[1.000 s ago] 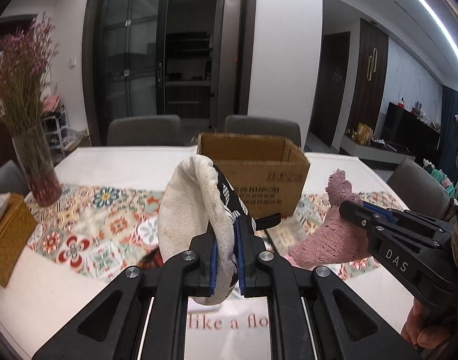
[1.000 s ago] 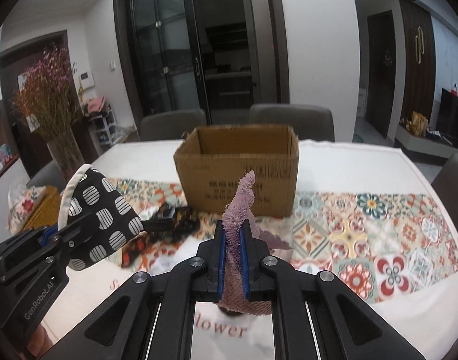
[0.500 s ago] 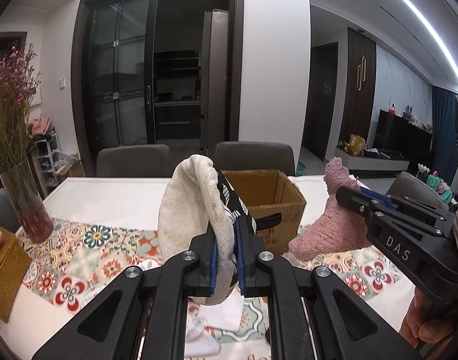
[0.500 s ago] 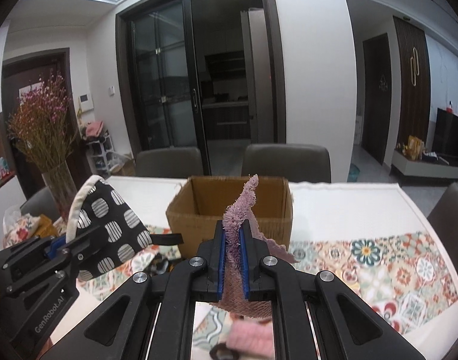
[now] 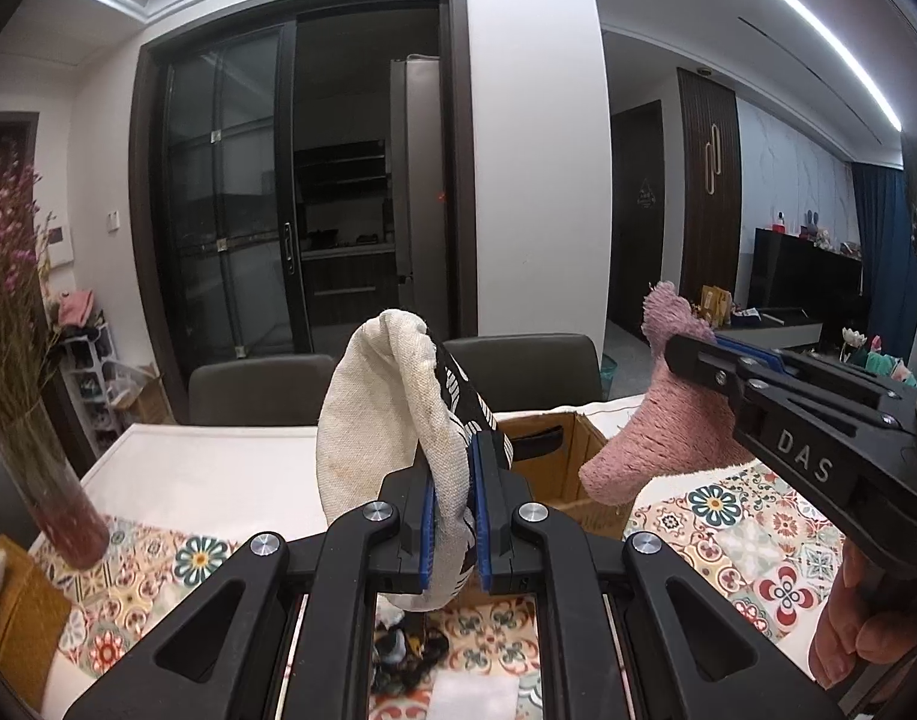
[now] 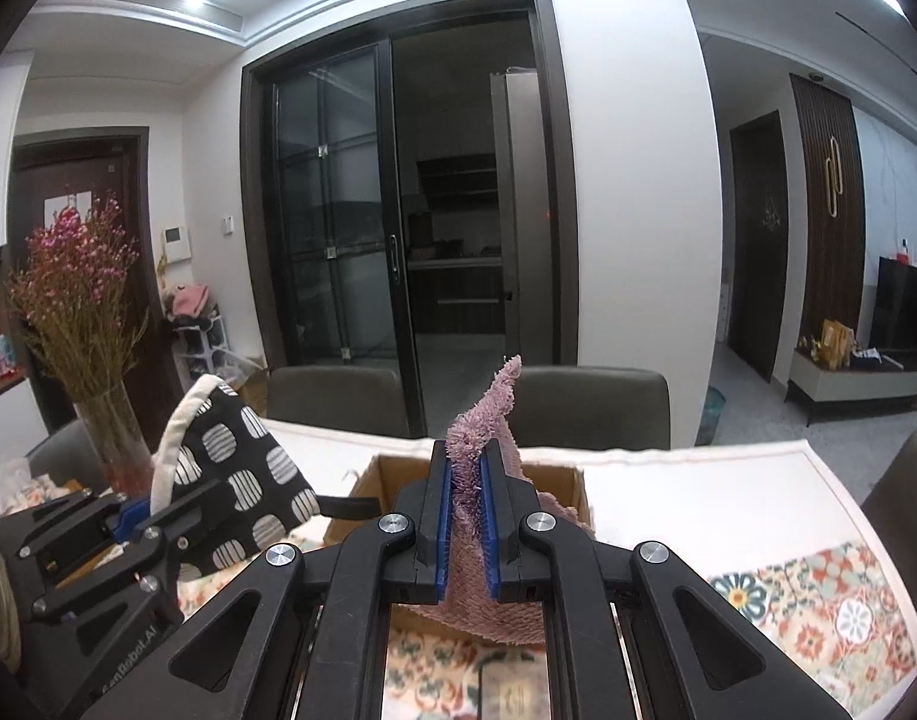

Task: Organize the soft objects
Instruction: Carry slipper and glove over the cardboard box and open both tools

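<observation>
The oven mitt [image 5: 392, 420] is clamped in the left gripper [image 5: 452, 516], and the pink cloth [image 6: 476, 480] in the right gripper [image 6: 464, 516]. Both are in the carrying step, near the cardboard box [image 6: 392, 474]. Next, each likely needs lowering over the box's open top before its jaws let go.

Spotted black-and-cream mitt [image 5: 392, 420] and fuzzy pink cloth [image 6: 488, 450] held above cardboard box [image 6: 392, 474].

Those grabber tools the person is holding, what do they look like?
Both are matte black, built of angular linked bars with silver screw heads and blue pads lining the fingers. The left gripper reads "GenRobot.AI" on its side, the right gripper "DAS". No cables or sleeves show.
</observation>
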`<state>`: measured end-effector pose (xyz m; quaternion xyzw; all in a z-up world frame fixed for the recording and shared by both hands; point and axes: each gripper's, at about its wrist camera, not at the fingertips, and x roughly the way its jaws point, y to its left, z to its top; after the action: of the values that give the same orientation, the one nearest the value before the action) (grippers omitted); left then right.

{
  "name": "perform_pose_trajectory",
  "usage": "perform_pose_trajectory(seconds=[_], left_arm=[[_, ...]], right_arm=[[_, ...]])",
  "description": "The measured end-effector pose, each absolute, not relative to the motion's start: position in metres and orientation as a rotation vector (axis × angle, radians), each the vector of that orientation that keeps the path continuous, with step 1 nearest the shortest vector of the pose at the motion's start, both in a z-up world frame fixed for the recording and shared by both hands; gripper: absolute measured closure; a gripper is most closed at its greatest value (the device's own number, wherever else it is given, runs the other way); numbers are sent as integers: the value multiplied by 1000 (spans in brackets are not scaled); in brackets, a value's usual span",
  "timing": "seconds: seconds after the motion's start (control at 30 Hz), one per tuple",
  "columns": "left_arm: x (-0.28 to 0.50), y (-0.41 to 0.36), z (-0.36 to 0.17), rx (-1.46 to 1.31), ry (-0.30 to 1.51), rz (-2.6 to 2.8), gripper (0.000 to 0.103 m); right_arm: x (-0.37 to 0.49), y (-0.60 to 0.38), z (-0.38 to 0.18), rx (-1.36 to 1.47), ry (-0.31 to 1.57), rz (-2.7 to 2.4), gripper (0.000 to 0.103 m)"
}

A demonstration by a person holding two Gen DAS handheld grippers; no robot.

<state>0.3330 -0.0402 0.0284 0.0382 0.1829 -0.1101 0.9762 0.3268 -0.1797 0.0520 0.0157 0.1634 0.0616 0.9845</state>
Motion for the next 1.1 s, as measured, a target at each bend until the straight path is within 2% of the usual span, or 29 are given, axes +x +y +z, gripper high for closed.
perform_pose_trajectory(seconds=[0.47, 1.1], left_arm=[[405, -54, 16, 82, 403, -247, 91], [489, -73, -43, 62, 602, -304, 91]], right_arm=[[394, -186, 42, 32, 342, 146, 94], [476, -197, -30, 36, 581, 151, 93]])
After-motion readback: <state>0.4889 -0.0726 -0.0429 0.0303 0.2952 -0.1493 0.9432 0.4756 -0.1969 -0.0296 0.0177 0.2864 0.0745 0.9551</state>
